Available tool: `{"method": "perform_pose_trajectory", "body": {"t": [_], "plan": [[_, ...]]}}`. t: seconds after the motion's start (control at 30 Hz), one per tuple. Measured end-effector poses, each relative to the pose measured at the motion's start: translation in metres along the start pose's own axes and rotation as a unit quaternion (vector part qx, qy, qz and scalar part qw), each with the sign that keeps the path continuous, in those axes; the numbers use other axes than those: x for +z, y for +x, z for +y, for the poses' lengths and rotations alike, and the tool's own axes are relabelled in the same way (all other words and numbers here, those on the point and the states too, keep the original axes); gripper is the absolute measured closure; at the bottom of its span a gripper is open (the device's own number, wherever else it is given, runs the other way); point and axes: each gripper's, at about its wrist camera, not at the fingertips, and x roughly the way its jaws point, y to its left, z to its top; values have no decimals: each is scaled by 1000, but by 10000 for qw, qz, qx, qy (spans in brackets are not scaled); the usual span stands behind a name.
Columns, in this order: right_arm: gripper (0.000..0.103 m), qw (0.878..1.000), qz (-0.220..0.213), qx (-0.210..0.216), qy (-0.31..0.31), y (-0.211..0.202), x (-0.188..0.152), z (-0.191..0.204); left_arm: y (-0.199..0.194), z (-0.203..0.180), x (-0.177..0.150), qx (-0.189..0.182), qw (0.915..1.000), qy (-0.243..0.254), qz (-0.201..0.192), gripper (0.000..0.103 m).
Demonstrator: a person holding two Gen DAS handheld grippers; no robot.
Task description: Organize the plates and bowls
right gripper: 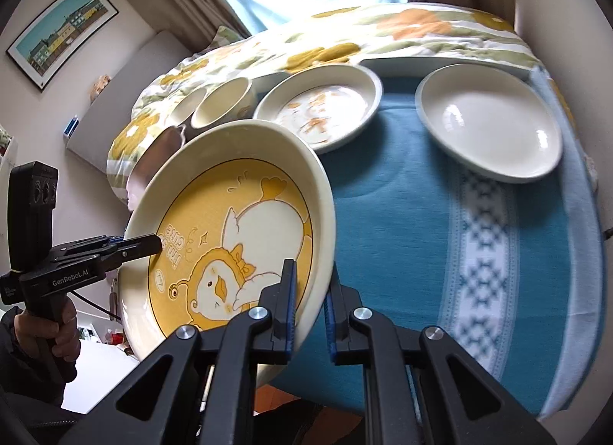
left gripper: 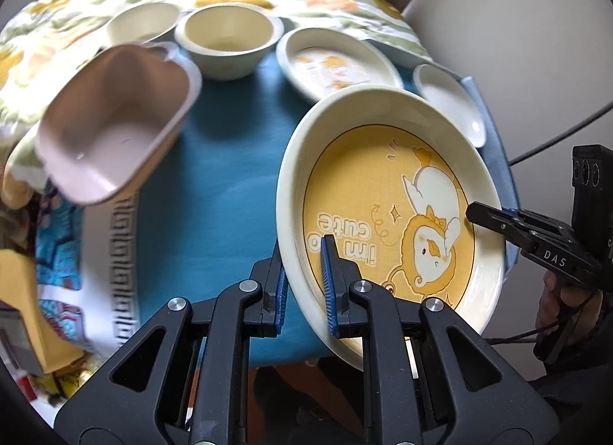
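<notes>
STEP: you carry the yellow duck plate [left gripper: 387, 215] tilted above the blue cloth [left gripper: 214, 184] | GRIP: your left gripper [left gripper: 304, 284] and right gripper [right gripper: 310, 303] both clench its rim on opposite sides | NEXT: likely level it and lower it onto the printed plate [right gripper: 322, 111] at the far side, beside the white plate [right gripper: 490, 119].

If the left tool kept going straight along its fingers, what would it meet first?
Probably the blue tablecloth: the left tool, clamped on the yellow duck plate, points at bare cloth between the pink dish and that plate. Depth is unclear.
</notes>
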Motion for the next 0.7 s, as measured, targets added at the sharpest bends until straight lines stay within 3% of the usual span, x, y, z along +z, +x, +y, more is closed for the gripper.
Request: {"method": "perform_pose_trajectory", "body": {"t": [0.27,0.7], "plan": [[91,9998,180,52,8,59,-6,29,24,74,-14,-90,9995,-225,202,90],[91,9997,171,-31,195,81,-11,24,42,96,-15,-214,9996,-60,144,90]]}}
